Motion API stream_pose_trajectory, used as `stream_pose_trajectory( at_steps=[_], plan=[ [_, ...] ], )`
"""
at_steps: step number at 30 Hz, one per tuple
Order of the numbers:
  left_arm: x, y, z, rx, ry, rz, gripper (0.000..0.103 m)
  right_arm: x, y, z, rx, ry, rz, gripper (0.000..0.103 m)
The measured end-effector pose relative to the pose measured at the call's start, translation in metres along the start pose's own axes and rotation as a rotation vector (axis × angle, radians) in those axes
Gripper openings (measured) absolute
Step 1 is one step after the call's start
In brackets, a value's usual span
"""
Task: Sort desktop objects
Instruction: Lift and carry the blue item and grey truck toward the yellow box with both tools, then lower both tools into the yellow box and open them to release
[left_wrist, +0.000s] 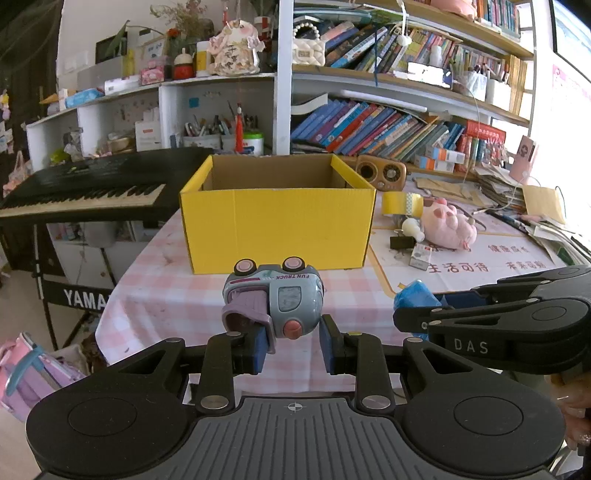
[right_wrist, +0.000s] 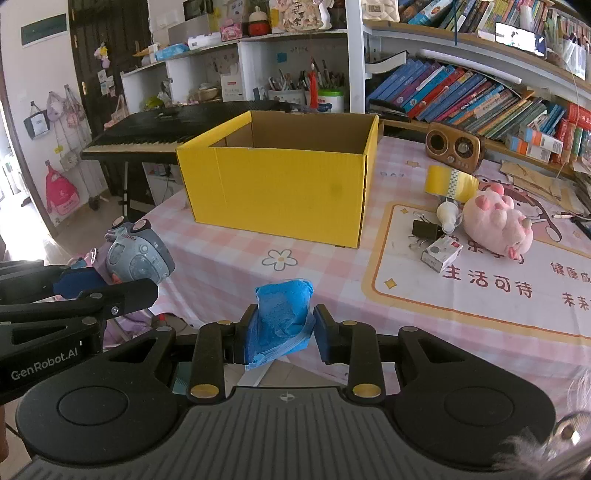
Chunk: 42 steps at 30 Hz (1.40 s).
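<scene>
Left wrist view: left gripper (left_wrist: 293, 341) clamps upside-down toy truck (left_wrist: 273, 301) off the table's (left_wrist: 162, 291) near edge. Right gripper (right_wrist: 282, 334) pinches blue wad (right_wrist: 282, 314), probably crumpled plastic. Yellow box (left_wrist: 277, 221) sits mid-table, open-topped.

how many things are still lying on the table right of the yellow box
6, maybe more hidden: tape roll, white bottle, binder clip, small carton, pink plush and, further back, the wooden radio. All sit right of the yellow box.
</scene>
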<state>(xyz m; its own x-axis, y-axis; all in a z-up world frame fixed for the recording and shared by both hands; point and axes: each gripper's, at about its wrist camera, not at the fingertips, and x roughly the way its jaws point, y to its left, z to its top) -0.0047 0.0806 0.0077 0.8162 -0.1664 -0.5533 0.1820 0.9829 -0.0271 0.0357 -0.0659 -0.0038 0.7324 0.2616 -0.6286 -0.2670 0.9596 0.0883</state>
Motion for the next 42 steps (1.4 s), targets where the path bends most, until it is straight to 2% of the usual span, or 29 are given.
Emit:
stream_pose_trajectory(
  at_steps=[20, 25, 34, 42],
  plan=[
    [0.013, -0.002, 0.011, 0.025, -0.002, -0.033, 0.028, 0.01, -0.003, 0.01, -0.015, 0.01, 0.001, 0.029],
    [0.017, -0.007, 0.018, 0.066, -0.013, -0.042, 0.028, 0.014, -0.007, 0.019, -0.019, -0.001, 0.003, 0.029],
    [0.031, -0.003, 0.051, 0.084, -0.061, -0.028, 0.028, 0.02, -0.023, 0.049, -0.02, -0.035, 0.016, 0.029],
    [0.058, 0.001, 0.093, 0.099, -0.103, -0.009, 0.028, 0.034, -0.046, 0.097, -0.048, -0.091, 0.041, 0.029]
  ],
)
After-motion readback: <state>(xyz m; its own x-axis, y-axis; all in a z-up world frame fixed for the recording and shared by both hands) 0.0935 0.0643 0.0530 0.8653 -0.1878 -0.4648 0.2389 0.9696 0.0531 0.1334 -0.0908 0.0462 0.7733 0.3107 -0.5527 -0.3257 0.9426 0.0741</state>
